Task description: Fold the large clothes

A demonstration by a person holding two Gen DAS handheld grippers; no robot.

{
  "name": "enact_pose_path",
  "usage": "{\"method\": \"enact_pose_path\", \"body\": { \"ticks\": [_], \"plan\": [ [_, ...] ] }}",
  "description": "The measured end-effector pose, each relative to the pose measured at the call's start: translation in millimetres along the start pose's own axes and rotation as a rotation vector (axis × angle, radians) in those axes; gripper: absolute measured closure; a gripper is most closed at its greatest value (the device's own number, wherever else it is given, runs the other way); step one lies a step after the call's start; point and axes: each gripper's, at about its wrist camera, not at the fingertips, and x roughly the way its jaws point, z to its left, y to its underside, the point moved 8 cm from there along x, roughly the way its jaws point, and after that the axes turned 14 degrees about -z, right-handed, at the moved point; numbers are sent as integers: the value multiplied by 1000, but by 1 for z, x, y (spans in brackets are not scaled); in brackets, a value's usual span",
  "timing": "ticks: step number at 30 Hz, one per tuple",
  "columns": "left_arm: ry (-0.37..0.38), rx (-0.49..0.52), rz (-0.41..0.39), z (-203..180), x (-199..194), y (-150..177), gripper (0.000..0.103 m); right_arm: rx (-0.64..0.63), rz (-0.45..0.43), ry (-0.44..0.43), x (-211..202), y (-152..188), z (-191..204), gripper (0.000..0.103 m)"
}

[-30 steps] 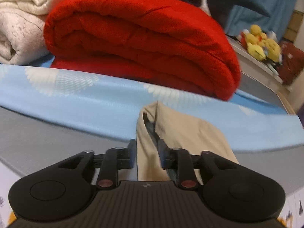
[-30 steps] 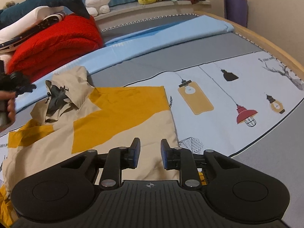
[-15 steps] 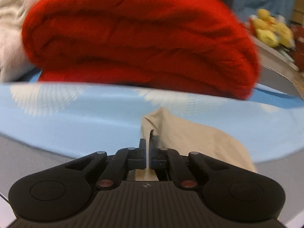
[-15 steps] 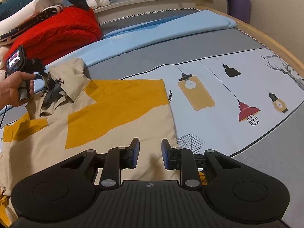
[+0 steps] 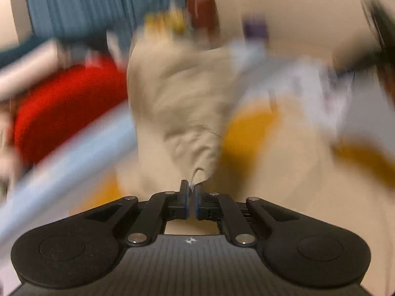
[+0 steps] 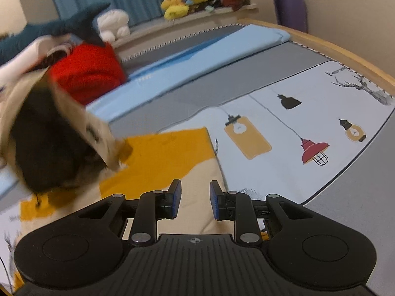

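1. A bedroom: a bed (image 6: 284,91) under a grey and white sheet printed with lamps, a pale blue folded cover along its far side, a red folded blanket (image 6: 86,79) near the far left corner, and yellow plush toys (image 6: 182,0) on the ledge before the blue curtain.
2. The large beige and mustard-yellow cotton garment (image 6: 158,157) lies on the near left part of the bed, its body flat and its right edge running away from the near edge.
3. The left tongs (image 5: 190,192) are clenched on a beige corner of it. In the right wrist view a raised, blurred flap with a dark inner face hangs above the body at the left.
4. The right tongs (image 6: 195,201) are released, hovering over the garment's near right corner; contact cannot be told.
5. Judged from its drape and wrinkles, the cloth is light, soft and limp. A pinch at one point lets the rest sag, so corners and hems are the best holds.
6. Its long axis seems to run from the near edge towards the far left corner, with what is probably the collar end lifted.
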Motion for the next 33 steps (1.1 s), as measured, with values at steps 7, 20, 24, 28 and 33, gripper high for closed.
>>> {"method": "enact_pose_path", "body": {
  "ticks": [7, 20, 24, 28, 33],
  "plan": [
    [-128, -369, -30, 30, -34, 4, 88, 47, -24, 2, -12, -4, -7, 71],
    [-30, -324, 116, -79, 101, -29, 27, 79, 85, -146, -1, 12, 24, 63],
    [-141, -128, 107, -56, 110, -25, 95, 88, 100, -156, 0, 14, 28, 62],
    [-321, -17, -39, -17, 81, -69, 98, 82, 109, -151, -1, 17, 27, 62],
    [-65, 45, -63, -96, 68, -58, 96, 86, 108, -149, 0, 17, 28, 62]
  ]
}}
